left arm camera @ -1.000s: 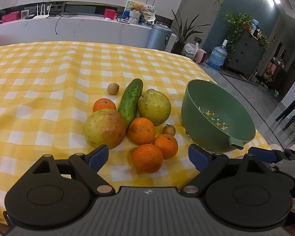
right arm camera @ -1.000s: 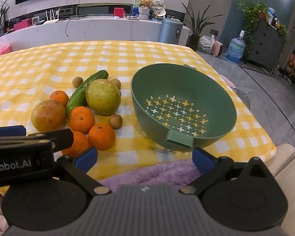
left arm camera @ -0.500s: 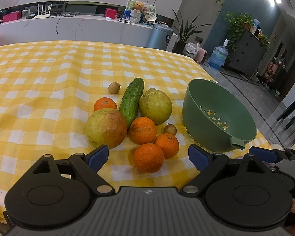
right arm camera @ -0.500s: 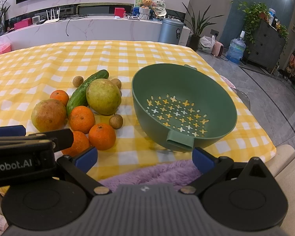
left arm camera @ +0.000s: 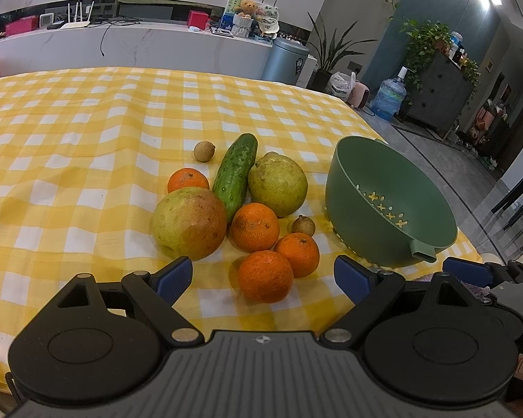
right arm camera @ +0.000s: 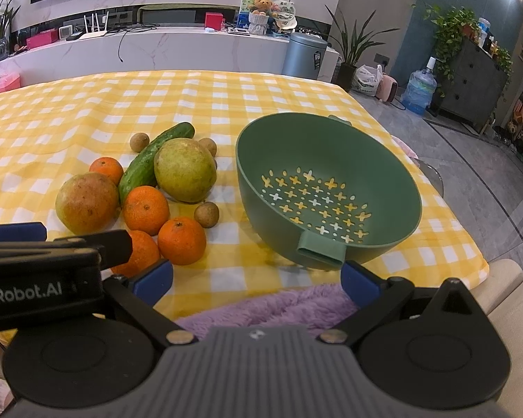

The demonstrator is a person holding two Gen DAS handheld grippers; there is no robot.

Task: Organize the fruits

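Fruits lay clustered on the yellow-and-white checked tablecloth (left arm camera: 69, 181), left of the empty green perforated plastic colander (right arm camera: 327, 188). Nearest, the left gripper (left arm camera: 263, 275) and right gripper (right arm camera: 256, 275) both gaped wide, holding nothing. Beyond sat 4 round orange mandarins (left arm camera: 265, 276), then 2 large yellow-green pears (left arm camera: 189, 223), then the bumpy green cucumber (left arm camera: 236, 170).
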